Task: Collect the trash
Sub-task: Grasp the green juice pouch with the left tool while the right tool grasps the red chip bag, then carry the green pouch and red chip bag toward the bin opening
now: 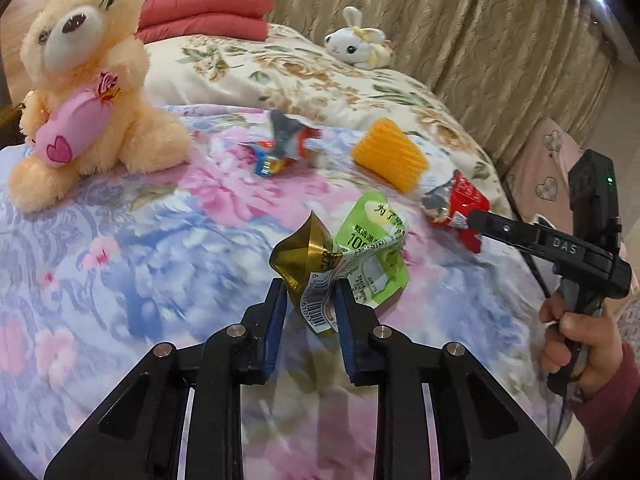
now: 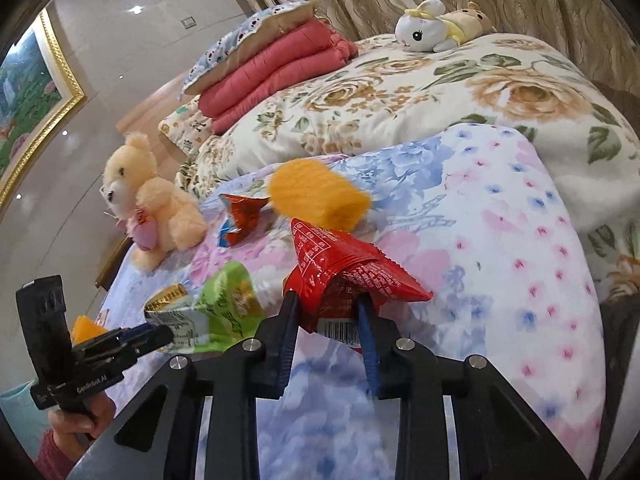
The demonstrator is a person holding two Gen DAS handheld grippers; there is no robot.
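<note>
Bed: floral quilt (image 1: pixel 132 240) fills both views; every piece of trash lies on it.
Toys: teddy bear (image 1: pixel 86 84) at ten o'clock in the left wrist view, white rabbit (image 1: pixel 357 43) at one o'clock near the curtain; neither is trash.
Yellow piece: ribbed orange-yellow wedge (image 1: pixel 390 159) at one o'clock from the left gripper, loose, beyond both held wrappers.
Blue-red wrapper: crumpled foil wrapper (image 1: pixel 286 144) at twelve o'clock, well beyond the left jaws, loose, and nearer the left hand than the right.
Green wrapper: green and gold wrapper (image 1: pixel 348 264), crumpled, barcode end toward the camera, long axis running up toward one o'clock.
Left gripper (image 1: pixel 311 300): jaws nearly closed and pinching the barcode end of the green wrapper.
Red wrapper: glossy red wrapper (image 2: pixel 344 276), folded into a peaked shape, barcode at its lower edge.
Right gripper (image 2: pixel 327 316): jaws narrowed onto the red wrapper's lower edge, which sits clamped between the pads.
Coming move: both hands look full, so I judge each wrapper needs dropping off before the loose pieces at twelve and one o'clock.
</note>
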